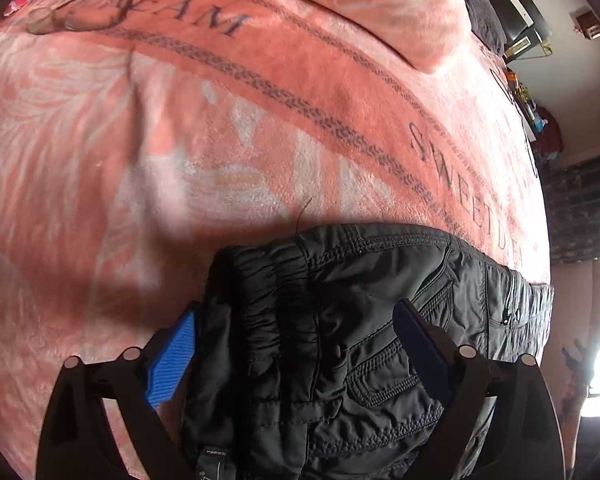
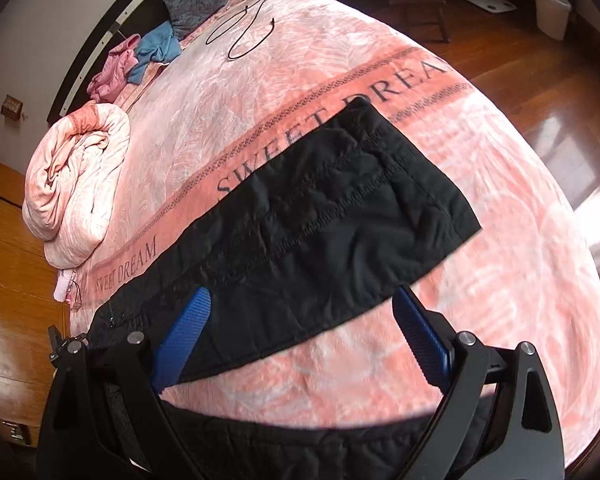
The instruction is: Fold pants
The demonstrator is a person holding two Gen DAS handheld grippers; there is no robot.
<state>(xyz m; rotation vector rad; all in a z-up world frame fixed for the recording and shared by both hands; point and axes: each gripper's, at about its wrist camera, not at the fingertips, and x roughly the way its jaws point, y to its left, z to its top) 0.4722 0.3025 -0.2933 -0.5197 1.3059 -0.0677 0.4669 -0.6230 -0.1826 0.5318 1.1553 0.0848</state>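
Black quilted pants lie on a pink blanket printed with "SWEET DREAM". In the left wrist view the elastic waistband and pocket seams fill the lower middle. My left gripper hangs over that waist end, open, its blue pads wide apart and not pressing the cloth. In the right wrist view a pants leg runs flat from lower left to its hem at upper right. More black cloth lies under the tool. My right gripper is open above the leg's near edge, holding nothing.
A rolled pink quilt sits at the bed's left edge. Pink and blue clothes, a grey pillow and a black cable lie at the far end. Wooden floor borders the bed on the right.
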